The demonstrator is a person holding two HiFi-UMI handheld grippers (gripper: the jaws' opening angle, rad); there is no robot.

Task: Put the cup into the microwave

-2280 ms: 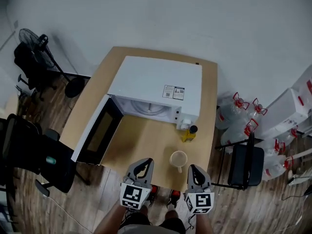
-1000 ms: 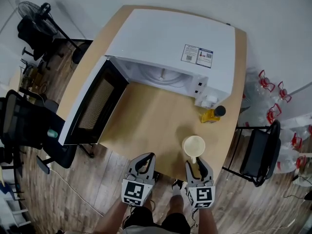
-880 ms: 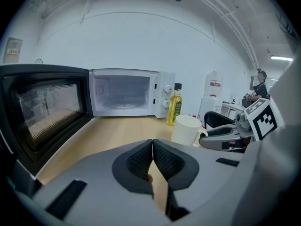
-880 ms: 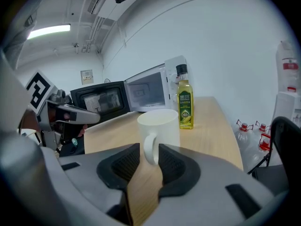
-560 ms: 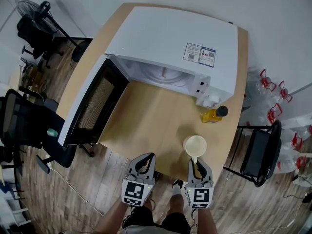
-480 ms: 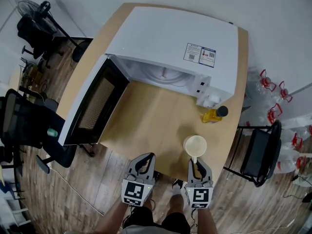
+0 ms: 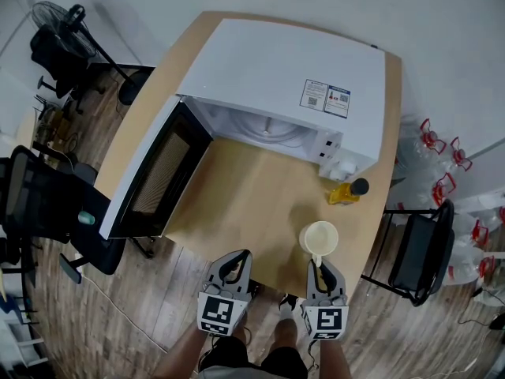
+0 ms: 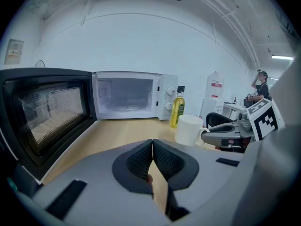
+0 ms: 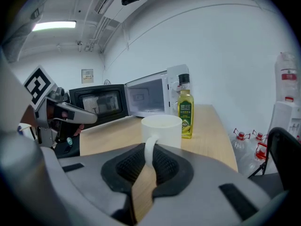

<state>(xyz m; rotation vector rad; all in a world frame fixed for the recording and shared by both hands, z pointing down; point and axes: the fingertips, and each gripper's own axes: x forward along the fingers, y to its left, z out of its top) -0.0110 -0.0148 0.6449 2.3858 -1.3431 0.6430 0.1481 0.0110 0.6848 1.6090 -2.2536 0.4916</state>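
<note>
The right gripper point(image 9: 149, 160) has just been closing its jaws, and they now stand narrow with the pads pinching the handle point(image 9: 149, 149) of the cup point(image 7: 319, 238). The white cup stands upright on the wooden surface point(image 7: 245, 204) directly ahead of these jaws. Its long axis is vertical and its handle points straight back between the pads, so the grip looks set on the handle alone. The open cavity point(image 7: 252, 126) of the microwave point(image 7: 292, 69) lies ahead of the jaws and off to their left, well apart. The carry therefore looks like a lift, then a forward-left sweep across bare wood. The right hand is plainly the nearer 1 to the cup. The left gripper point(image 8: 152, 157) hovers to the left of the right jaws, at the near edge of the surface, with its 2 pads together on nothing. A yellow oil bottle point(image 7: 347, 192) stands beyond the cup and slightly right of the jaws, just beside the microwave's control end. It sits off the likely path but close enough to clip if the cup swings wide. The microwave door point(image 7: 154, 176) hangs open far left of both jaws, clear of the route. A held handle may let the cup tilt as it rises.
</note>
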